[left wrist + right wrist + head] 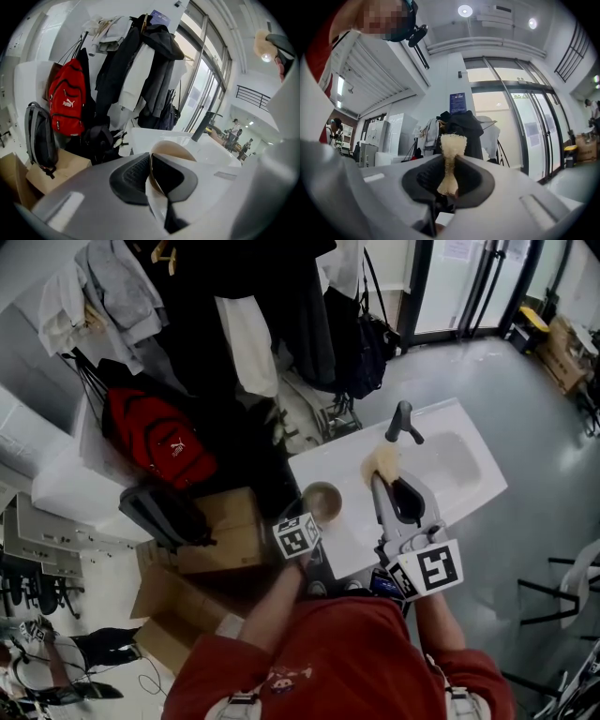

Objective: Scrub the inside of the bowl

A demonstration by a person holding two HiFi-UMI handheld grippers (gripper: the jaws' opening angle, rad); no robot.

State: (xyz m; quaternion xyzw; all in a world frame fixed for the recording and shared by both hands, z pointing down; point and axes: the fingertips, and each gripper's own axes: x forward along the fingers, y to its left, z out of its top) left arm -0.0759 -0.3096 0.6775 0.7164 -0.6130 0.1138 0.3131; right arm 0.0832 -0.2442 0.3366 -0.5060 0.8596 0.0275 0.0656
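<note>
Bowl pinched by its rim, sponge clear of it

The left gripper (152,167) has its jaws almost closed on the thin rim of the bowl (322,499), at the surface (349,542) edge. The right gripper (449,182) squeezes a sponge (451,146) by the basin (461,463). Hard scrubbing could lever the bowl out of this narrow grip or off the edge.

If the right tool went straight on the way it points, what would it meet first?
Likely the dark coats hanging straight behind the sponge that the right tool grips; the faucet seems below that line, though depth is unclear.
</note>
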